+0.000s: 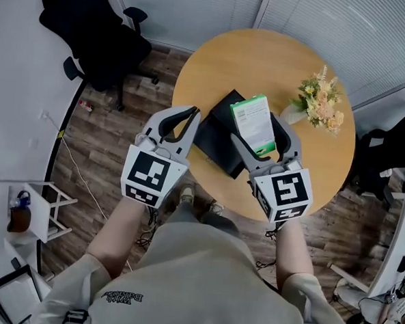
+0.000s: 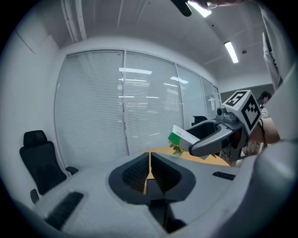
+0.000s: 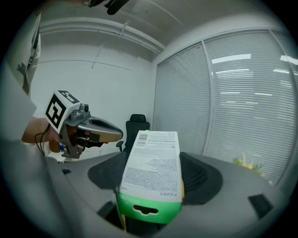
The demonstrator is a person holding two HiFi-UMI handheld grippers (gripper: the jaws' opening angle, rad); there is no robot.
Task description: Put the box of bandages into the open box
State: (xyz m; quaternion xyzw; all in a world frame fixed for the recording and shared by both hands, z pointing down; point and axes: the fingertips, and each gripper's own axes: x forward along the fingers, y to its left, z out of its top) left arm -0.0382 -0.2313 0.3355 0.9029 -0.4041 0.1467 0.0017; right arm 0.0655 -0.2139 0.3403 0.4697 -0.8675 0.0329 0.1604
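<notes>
The bandage box point(image 1: 253, 122), white with a green end, is held up over the round wooden table point(image 1: 263, 59) with my right gripper point(image 1: 257, 129) shut on it. In the right gripper view the bandage box point(image 3: 155, 162) stands between the dark pads and fills the middle of the picture. Under and to the left of it lies the open black box point(image 1: 216, 137), near the table's front edge. My left gripper point(image 1: 190, 116) hovers at that box's left side, jaws shut on nothing. The left gripper point(image 2: 149, 171) looks across at the right gripper point(image 2: 214, 137) and the bandage box point(image 2: 183, 136).
A vase of pale flowers point(image 1: 320, 100) stands on the table's right side. A black office chair point(image 1: 94, 28) is on the floor at the far left, and another dark chair point(image 1: 387, 159) at the right. A white rack point(image 1: 42, 210) stands left of me. Window blinds point(image 2: 125, 107) run along the back.
</notes>
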